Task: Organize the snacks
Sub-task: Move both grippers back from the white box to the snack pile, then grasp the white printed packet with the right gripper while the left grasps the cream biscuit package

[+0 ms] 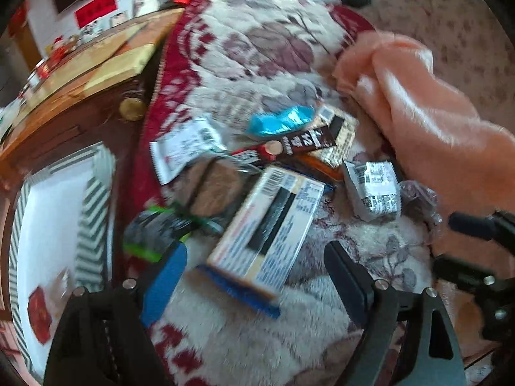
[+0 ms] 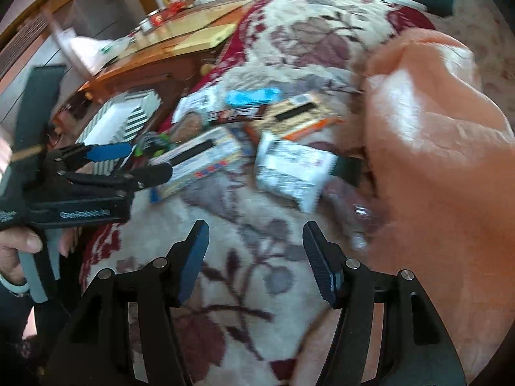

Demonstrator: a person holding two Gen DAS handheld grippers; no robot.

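Note:
A pile of snacks lies on a floral blanket (image 1: 257, 48). It includes a white and blue box (image 1: 267, 225), a blue wrapper (image 1: 280, 122), a brown bar (image 1: 305, 141), a white packet (image 1: 183, 151), a silver packet (image 1: 373, 189) and a green and black packet (image 1: 157, 228). My left gripper (image 1: 257, 276) stands open just over the box's near end, pads apart from it. In the right wrist view the left gripper (image 2: 148, 160) hovers by the box (image 2: 199, 157). My right gripper (image 2: 257, 257) is open over bare blanket, short of the white packet (image 2: 289, 167).
A white box with green striped walls (image 1: 93, 209) sits low at the left beside the blanket, a red item (image 1: 40, 315) inside. A wooden cabinet (image 1: 80, 74) stands behind it. A peach fleece (image 1: 418, 112) is heaped on the right. A hand (image 2: 19, 251) grips the left tool.

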